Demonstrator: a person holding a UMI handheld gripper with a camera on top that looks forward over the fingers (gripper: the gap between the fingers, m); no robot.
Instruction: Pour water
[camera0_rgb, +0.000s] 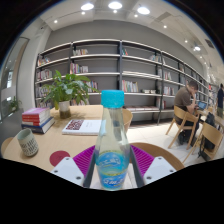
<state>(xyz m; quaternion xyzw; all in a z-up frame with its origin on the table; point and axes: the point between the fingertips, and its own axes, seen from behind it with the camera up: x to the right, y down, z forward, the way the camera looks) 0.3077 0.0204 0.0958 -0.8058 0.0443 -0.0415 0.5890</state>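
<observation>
Right now the gripper (112, 165) is clamped on a clear water bottle (112, 150) w/ a light-blue cap (112, 99): both fingers press its sides, the magenta pads (84, 158) showing either side of the body, so the tongs are pinching the bottle, not spread. Bottle sits upright, cap on top, approx centred btw the fingers; a grip low on the body probably keeps it steady and leaves the neck free for tipping. Can't tell if the base rests on the round wooden table (30, 152) or is lifted just off it. The cap looks on, so judging from that, pouring hasn't begun; it'd need to come off first. Likely target is the patterned mug (28, 144), off to the left side near the table edge, well apart from the bottle, so a move over + tilt would be called for. Beyond: an open book (82, 126), a stack of books (38, 120), a potted plant (64, 92). Background has long bookshelves (120, 75) and a person (186, 100) seated at another table, far right. Risk: books lie near the mug, so spills matter.
</observation>
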